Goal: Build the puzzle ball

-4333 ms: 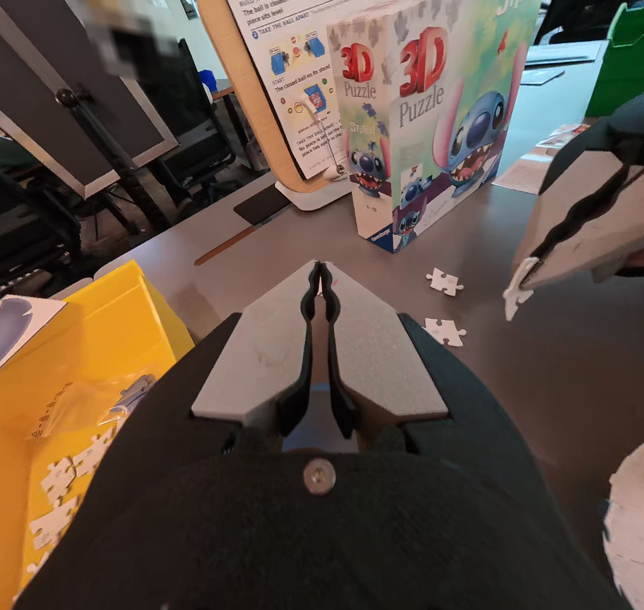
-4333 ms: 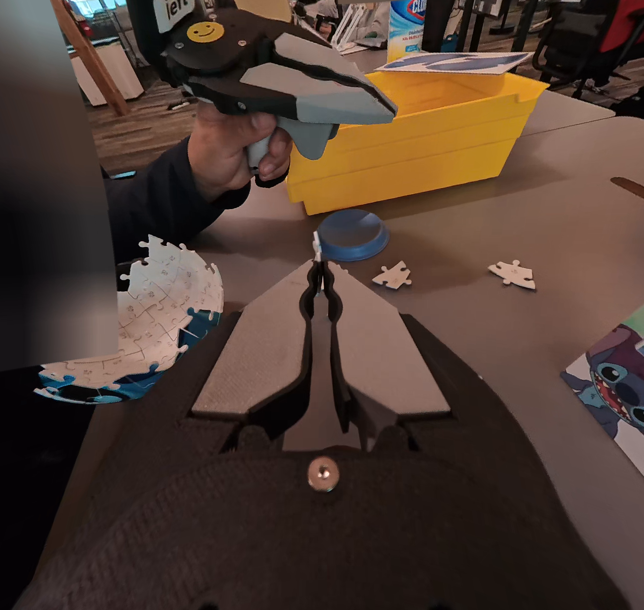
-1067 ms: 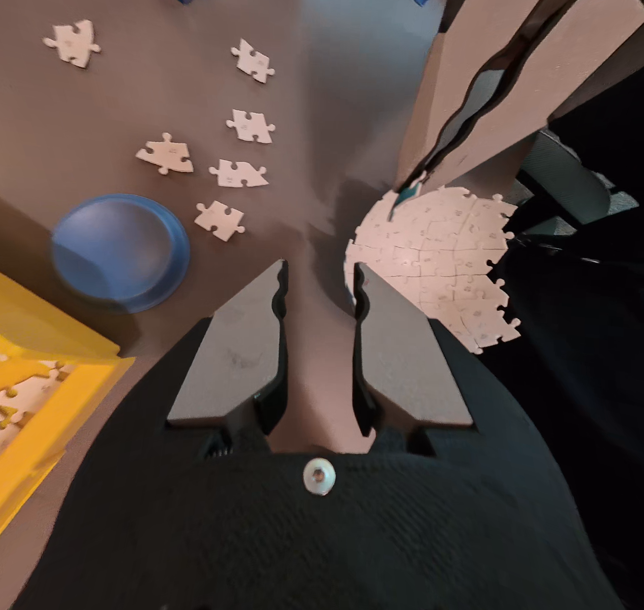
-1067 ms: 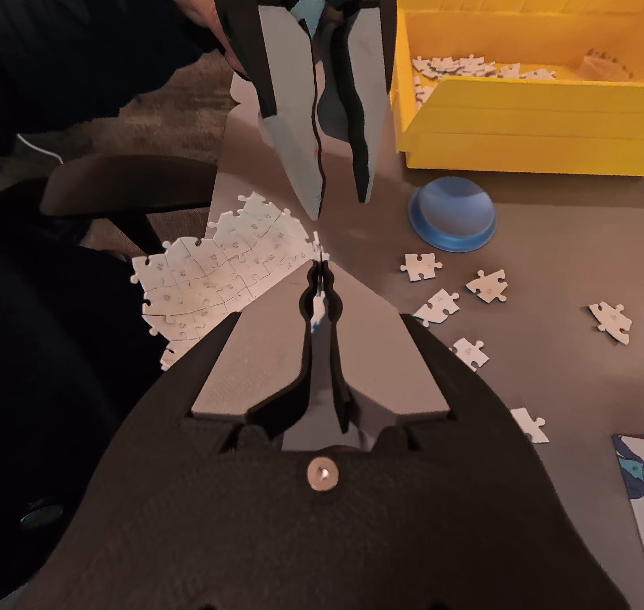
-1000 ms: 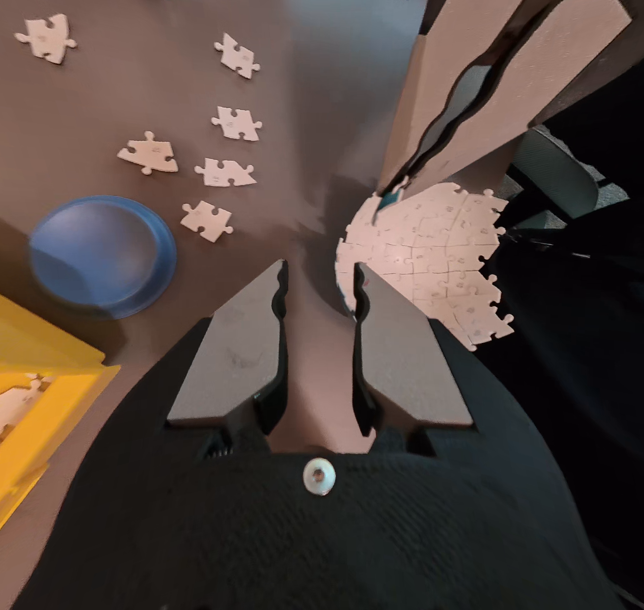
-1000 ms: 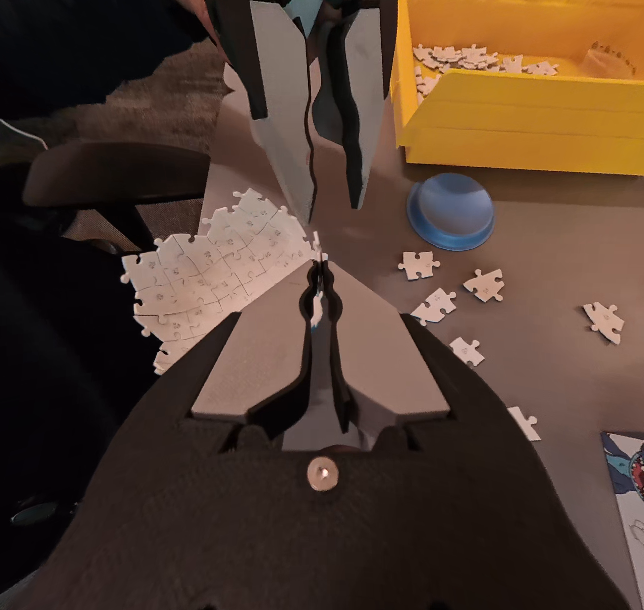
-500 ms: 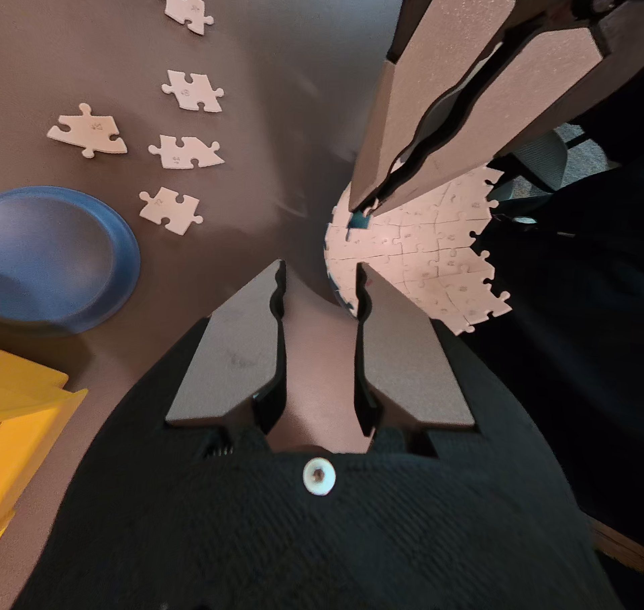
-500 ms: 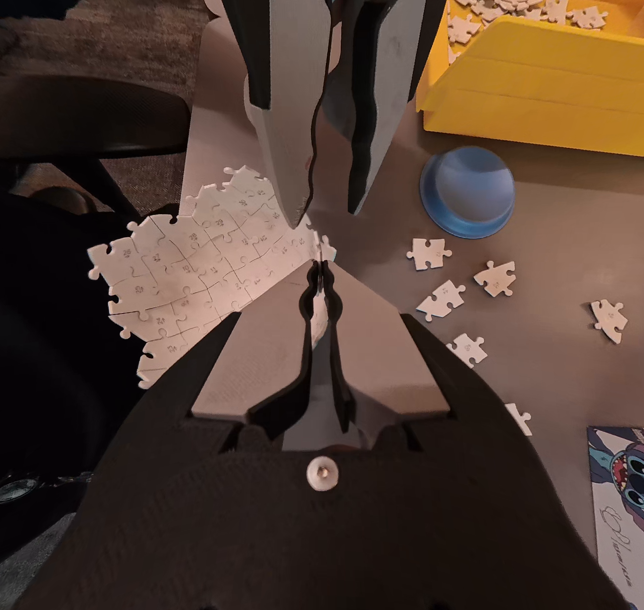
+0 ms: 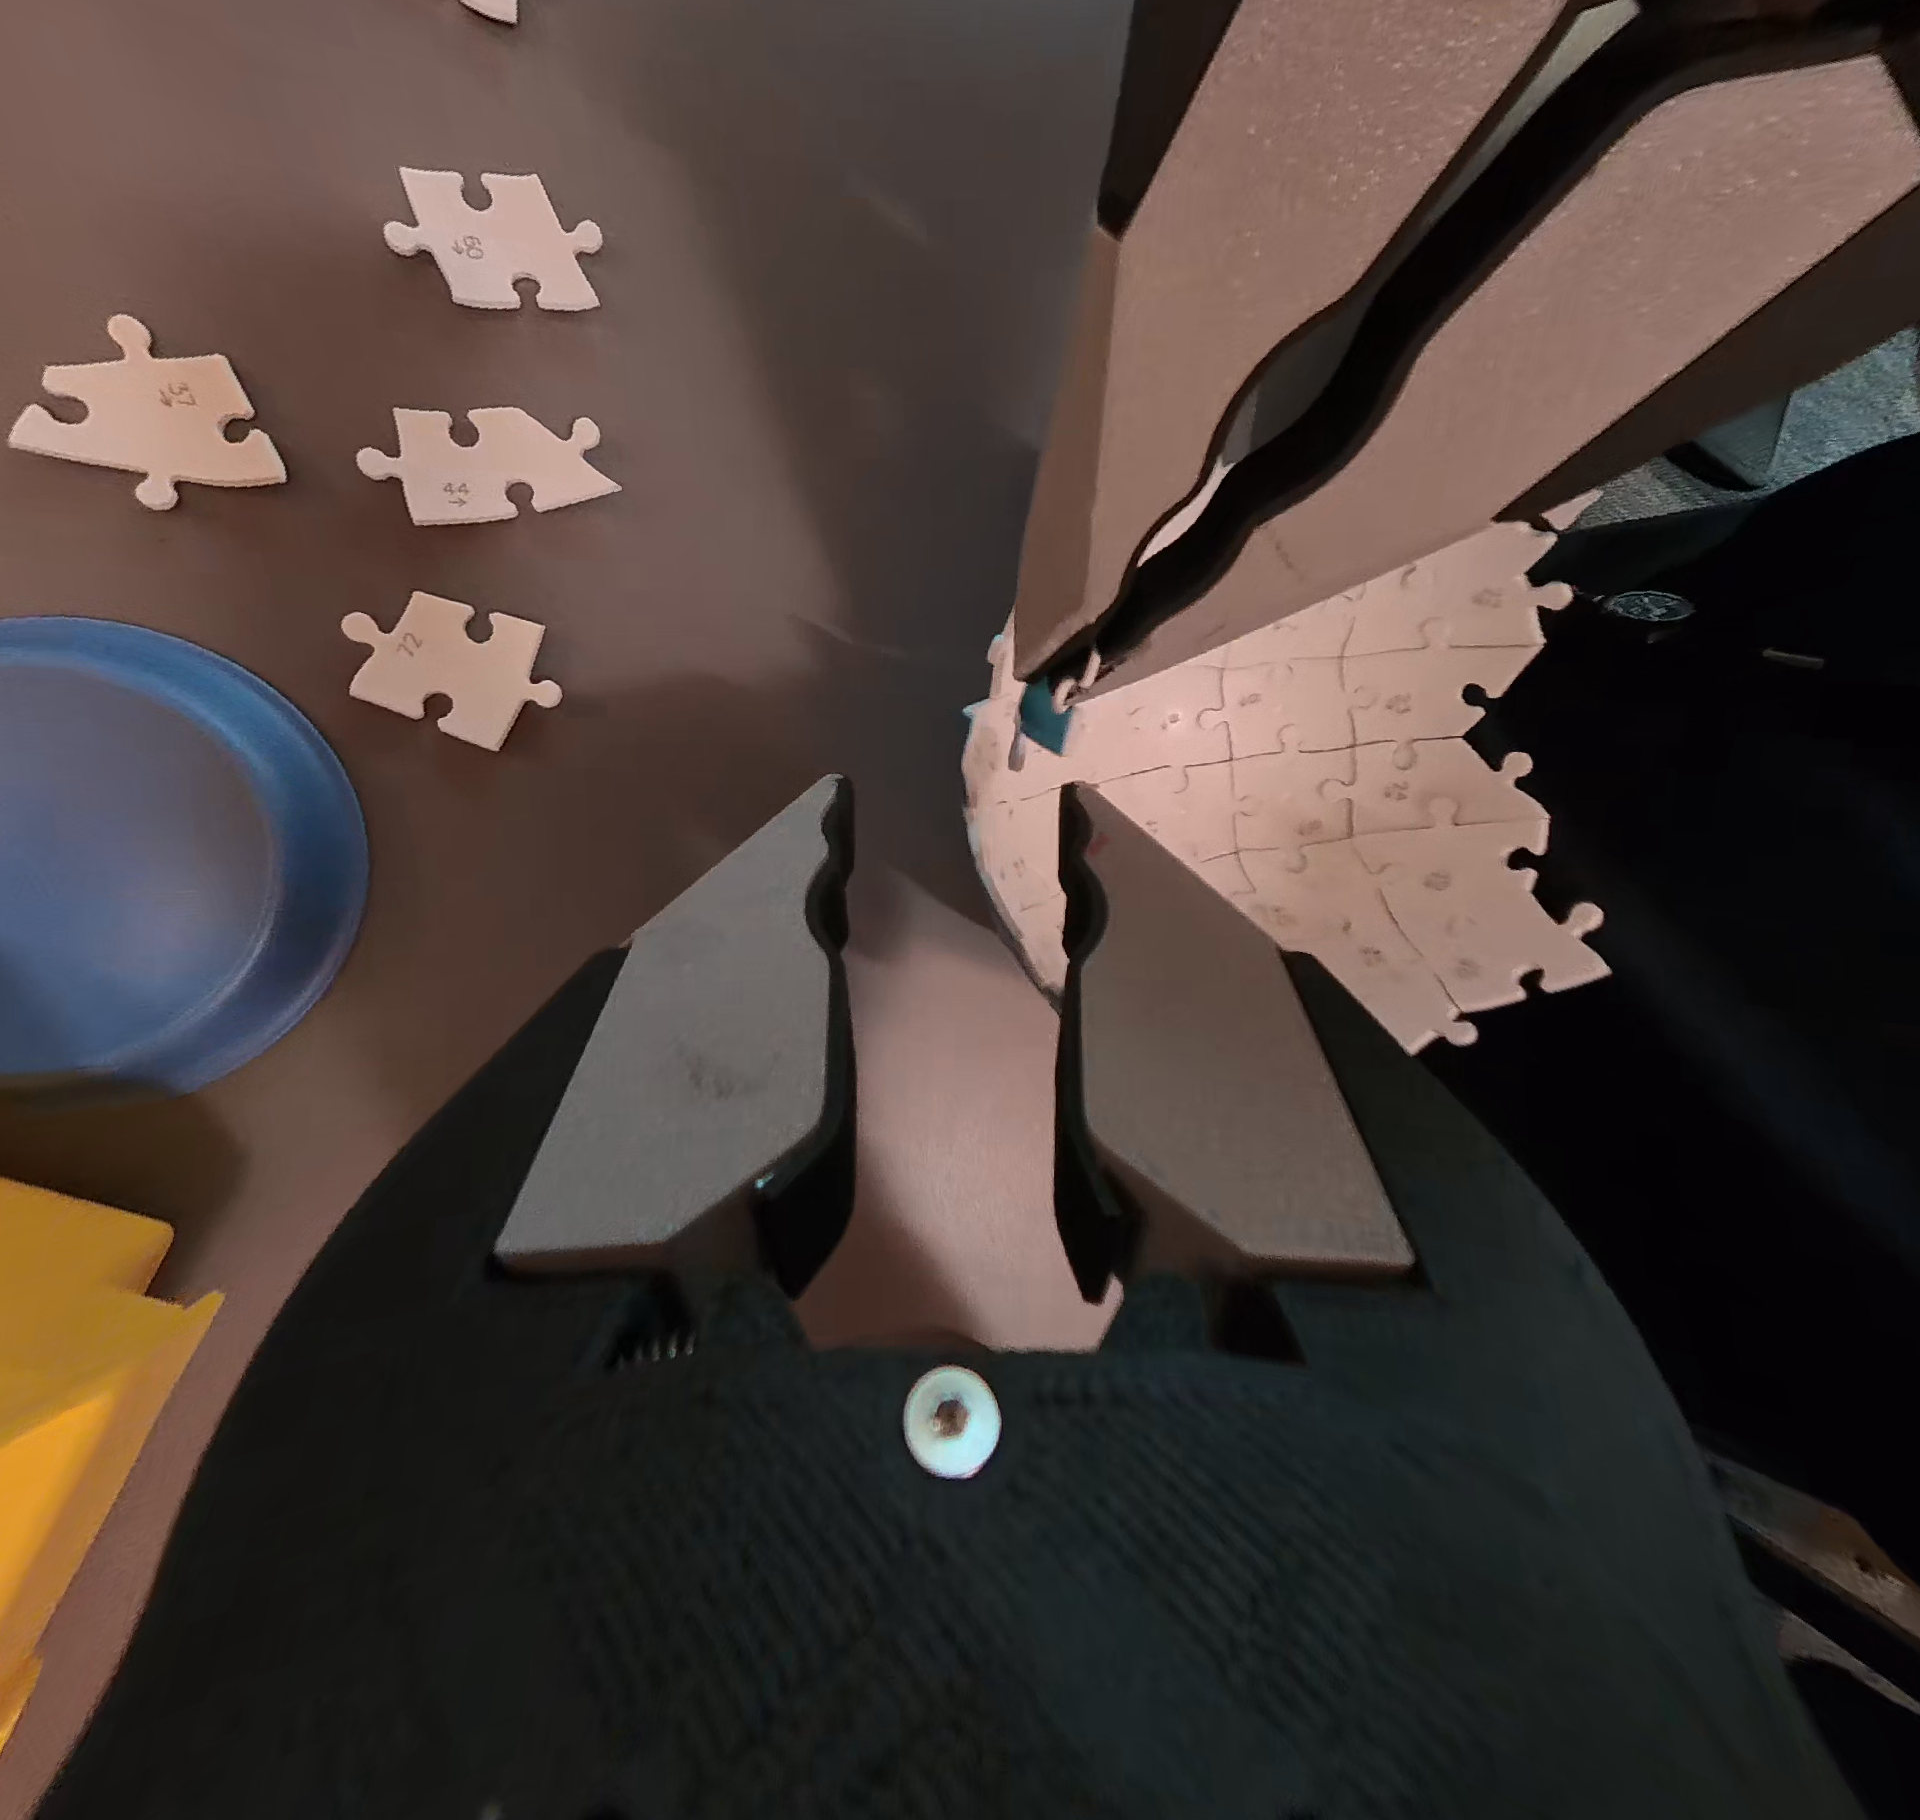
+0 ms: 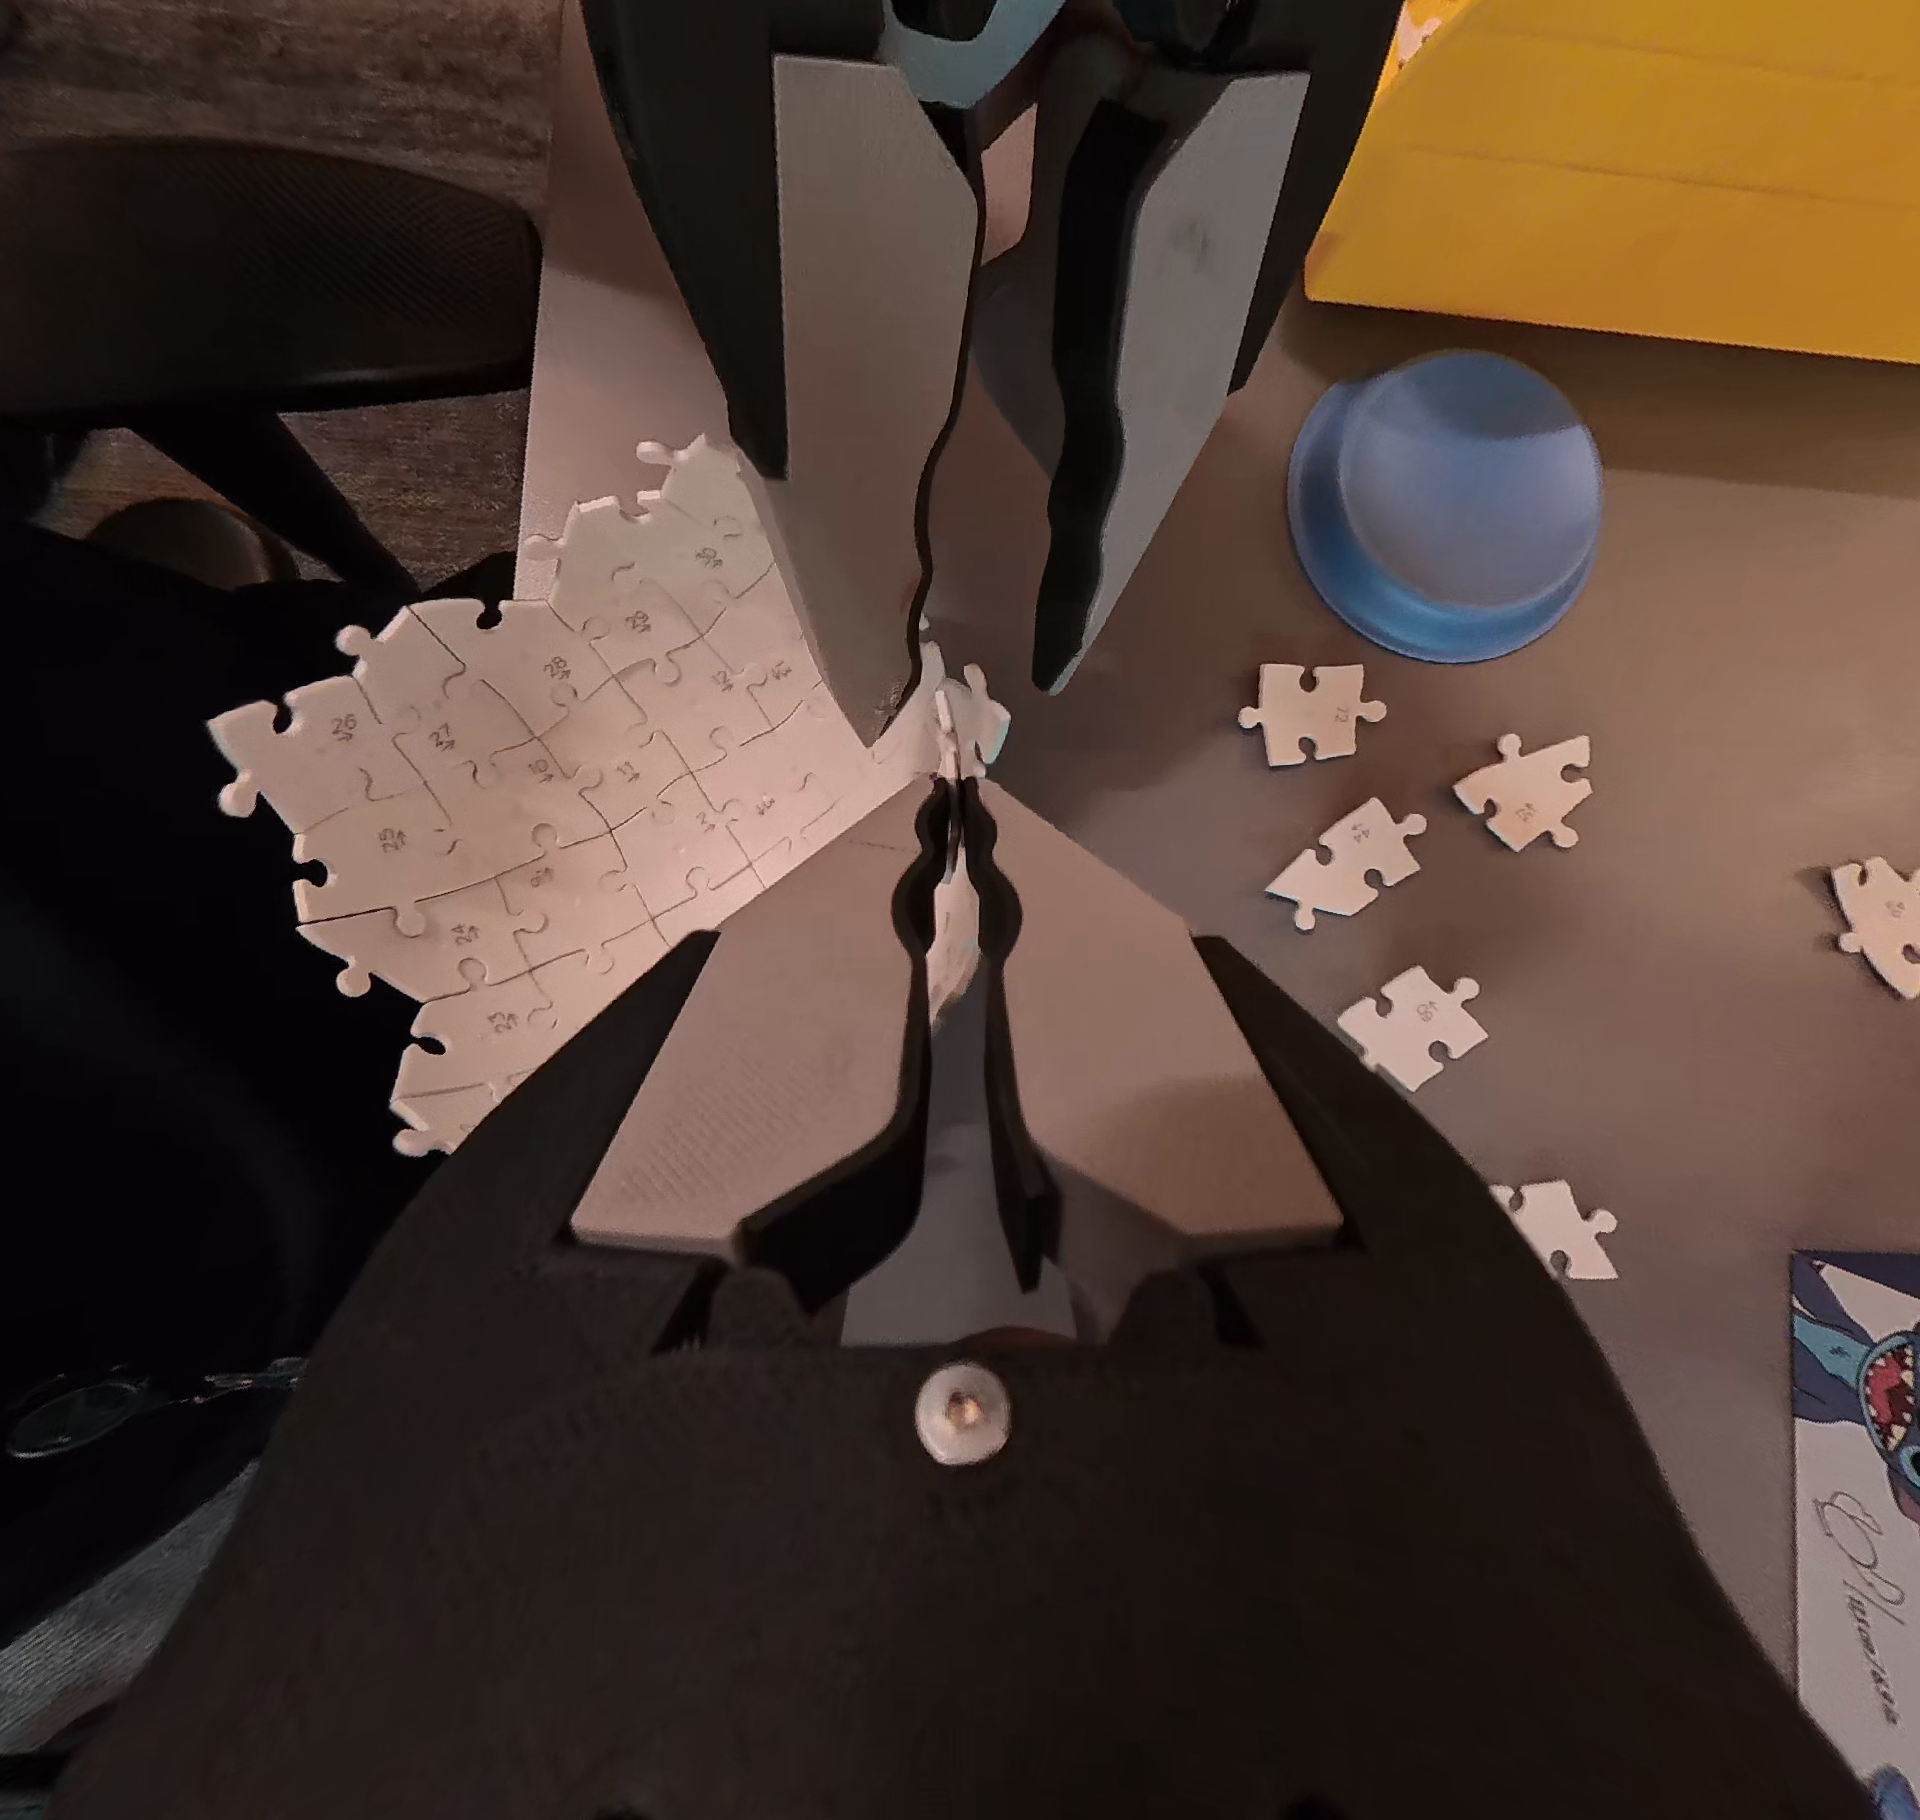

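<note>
The partly built puzzle ball (image 9: 1351, 783) is a curved shell of joined white pieces, with its inner side facing me; it also shows in the right wrist view (image 10: 520, 814). My right gripper (image 10: 951, 783) is shut on the shell's rim and holds it at the table's edge; in the left wrist view it (image 9: 1070, 674) comes in from the upper right. My left gripper (image 9: 956, 804) is open and empty, and its right finger lies against the shell's rim. In the right wrist view it (image 10: 966, 700) comes down from above, tips opposite mine. Loose white pieces (image 9: 468, 669) lie on the table.
A blue dome stand (image 10: 1444, 503) sits on the brown table, also in the left wrist view (image 9: 135, 856). A yellow bin (image 10: 1621, 139) with more pieces stands behind it. Several loose pieces (image 10: 1351, 861) lie beside it. A picture card (image 10: 1860, 1458) lies at the right edge. A dark chair (image 10: 260, 264) stands off the table. My two grippers' fingertips are within a few centimetres of each other.
My left gripper has moved closer to the shell's rim and stays open. My right gripper keeps its hold on the rim, with the shell turned slightly.
</note>
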Action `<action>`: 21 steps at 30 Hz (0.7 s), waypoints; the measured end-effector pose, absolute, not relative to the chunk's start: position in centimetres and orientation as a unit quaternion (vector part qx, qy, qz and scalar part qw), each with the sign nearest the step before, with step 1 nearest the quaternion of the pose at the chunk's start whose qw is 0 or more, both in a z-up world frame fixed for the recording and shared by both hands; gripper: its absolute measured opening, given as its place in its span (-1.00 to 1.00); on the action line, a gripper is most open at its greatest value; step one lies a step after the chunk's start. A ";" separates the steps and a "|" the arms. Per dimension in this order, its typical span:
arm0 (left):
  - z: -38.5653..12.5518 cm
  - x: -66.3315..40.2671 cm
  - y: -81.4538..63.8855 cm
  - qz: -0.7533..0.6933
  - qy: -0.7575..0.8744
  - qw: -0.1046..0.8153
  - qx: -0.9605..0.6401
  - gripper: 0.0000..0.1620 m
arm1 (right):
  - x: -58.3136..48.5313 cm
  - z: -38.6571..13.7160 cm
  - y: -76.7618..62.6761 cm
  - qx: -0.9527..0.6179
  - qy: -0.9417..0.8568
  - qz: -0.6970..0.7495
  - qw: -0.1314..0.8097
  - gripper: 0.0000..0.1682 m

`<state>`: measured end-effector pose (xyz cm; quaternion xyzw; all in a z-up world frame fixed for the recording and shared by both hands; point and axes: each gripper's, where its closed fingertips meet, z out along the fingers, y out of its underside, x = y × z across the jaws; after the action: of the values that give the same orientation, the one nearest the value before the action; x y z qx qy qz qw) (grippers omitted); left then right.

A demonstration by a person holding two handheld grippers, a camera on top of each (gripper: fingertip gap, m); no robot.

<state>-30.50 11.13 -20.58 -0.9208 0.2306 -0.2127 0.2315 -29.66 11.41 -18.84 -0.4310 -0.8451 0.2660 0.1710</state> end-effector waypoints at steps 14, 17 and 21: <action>-21.0 -30.5 11.3 -0.211 0.240 0.226 -0.920 -0.61 | -29.9 -19.7 11.8 -0.438 -0.851 0.245 0.156 -1.00; -21.1 -30.7 11.2 -0.207 0.236 0.225 -0.922 -0.61 | -29.9 -19.7 11.9 -0.438 -0.851 0.245 0.155 -1.00; -21.3 -30.6 11.2 -0.204 0.242 0.219 -0.923 -0.64 | -29.9 -19.7 12.0 -0.441 -0.849 0.247 0.155 -1.00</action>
<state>-30.62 11.18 -21.26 -0.9228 0.2421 -0.2044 0.2190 -29.88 11.97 -19.73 -0.4409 -0.8489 0.2471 0.1546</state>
